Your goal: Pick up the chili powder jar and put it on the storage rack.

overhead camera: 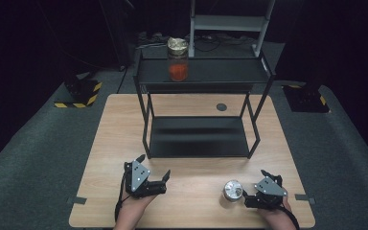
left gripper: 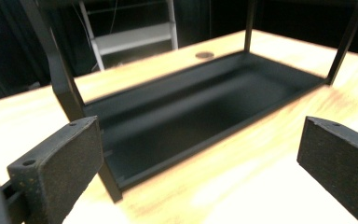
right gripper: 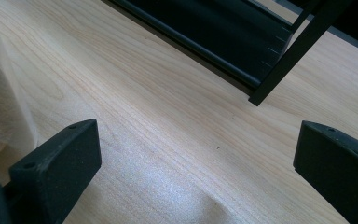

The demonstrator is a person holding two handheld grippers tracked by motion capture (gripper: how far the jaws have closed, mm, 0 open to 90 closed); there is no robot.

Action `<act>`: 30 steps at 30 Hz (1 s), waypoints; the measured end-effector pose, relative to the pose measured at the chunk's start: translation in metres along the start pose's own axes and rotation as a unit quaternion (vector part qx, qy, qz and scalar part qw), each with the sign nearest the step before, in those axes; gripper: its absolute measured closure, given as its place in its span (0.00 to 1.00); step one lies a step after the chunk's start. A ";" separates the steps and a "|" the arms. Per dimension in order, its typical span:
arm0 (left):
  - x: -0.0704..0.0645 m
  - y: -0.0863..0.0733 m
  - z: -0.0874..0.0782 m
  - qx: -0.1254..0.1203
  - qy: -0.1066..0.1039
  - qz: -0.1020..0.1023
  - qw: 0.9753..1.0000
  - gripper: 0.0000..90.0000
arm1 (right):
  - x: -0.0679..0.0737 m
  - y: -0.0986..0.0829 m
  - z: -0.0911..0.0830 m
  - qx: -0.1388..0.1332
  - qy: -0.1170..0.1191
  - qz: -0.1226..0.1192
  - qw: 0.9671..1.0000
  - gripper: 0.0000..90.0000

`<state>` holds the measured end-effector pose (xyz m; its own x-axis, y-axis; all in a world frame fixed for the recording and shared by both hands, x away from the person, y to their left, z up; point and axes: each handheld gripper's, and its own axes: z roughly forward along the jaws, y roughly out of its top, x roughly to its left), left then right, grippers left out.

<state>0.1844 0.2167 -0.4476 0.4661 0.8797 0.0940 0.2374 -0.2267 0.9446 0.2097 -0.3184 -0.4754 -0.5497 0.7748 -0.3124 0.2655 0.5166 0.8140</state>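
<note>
Standing on rack (overhead camera: 206, 72) top shelf: jar (overhead camera: 178, 60); second jar (overhead camera: 232, 190) beside right tongs (overhead camera: 258, 184).

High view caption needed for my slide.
Jar atop black shelf rack; open left claw and right claw resting beside a silver-lidded jar.

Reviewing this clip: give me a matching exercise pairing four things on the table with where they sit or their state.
Things:
1. jar with orange contents
2. silver-lidded jar
3. left gripper
4. small dark disc

Places or states:
A. on the tabletop behind the rack
B. on the rack's top shelf
C. open, holding nothing
D. on the table beside the right gripper

Pairs: 1-B, 2-D, 3-C, 4-A
</note>
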 end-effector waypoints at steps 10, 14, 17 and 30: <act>0.004 -0.022 0.003 0.049 0.002 -0.003 0.999 0.00 | 0.002 0.000 0.000 0.001 -0.005 -0.001 1.000 0.00; 0.003 -0.028 0.006 0.071 0.007 0.006 0.997 0.00 | 0.002 0.000 0.000 0.001 -0.006 -0.001 1.000 0.00; 0.001 -0.031 0.010 0.089 0.006 0.019 0.996 0.00 | 0.003 0.000 0.000 0.001 -0.007 0.001 1.000 0.00; -0.012 -0.024 0.014 0.117 0.017 0.063 0.991 0.01 | 0.001 -0.003 -0.002 -0.009 -0.006 0.011 1.000 0.00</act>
<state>0.1847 0.2058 -0.4755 0.4763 0.8508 0.2219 0.3718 -0.4236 0.8261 0.2066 -0.3195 -0.4774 -0.5344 0.7904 -0.2995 0.2635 0.4925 0.8295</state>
